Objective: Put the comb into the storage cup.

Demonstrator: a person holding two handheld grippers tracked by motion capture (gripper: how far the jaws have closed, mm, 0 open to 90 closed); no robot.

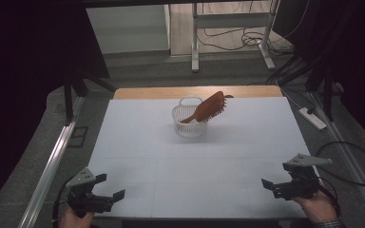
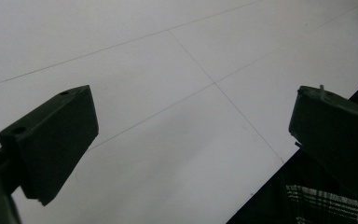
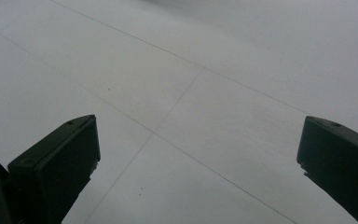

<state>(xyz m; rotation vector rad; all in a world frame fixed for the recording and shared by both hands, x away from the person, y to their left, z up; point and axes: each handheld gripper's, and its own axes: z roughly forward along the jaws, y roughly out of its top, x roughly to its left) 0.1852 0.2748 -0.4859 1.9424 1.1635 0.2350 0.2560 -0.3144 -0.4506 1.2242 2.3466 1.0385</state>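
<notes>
High view, brush: I see the brown hairbrush (image 1: 208, 107) lying tilted across the white basket (image 1: 189, 124), handle end down inside, bristle head sticking up past the rim on the far-right side.
High view, basket: it stands on the white counter (image 1: 142, 156), toward the far edge and near the middle.
High view, left gripper (image 1: 108, 187): well short of the basket, at the near-left corner of the counter, fingers released, nothing between them.
High view, right gripper (image 1: 272, 186): well short of the basket, at the near-right edge, fingers released too.
Left gripper view: my fingers (image 2: 56, 140) stand wide apart over bare counter; a checked sleeve (image 2: 331, 207) shows below the counter's near edge.
Right gripper view: fingers (image 3: 58, 165) spread wide, plain counter sheet between them.
Step in hand: I judge both grippers are parked, with the brush untouched.
Next move: I'd carry one gripper forward to the basket, line its fingers across the raised brush head, and close there; the basket looks light and may tip.
</notes>
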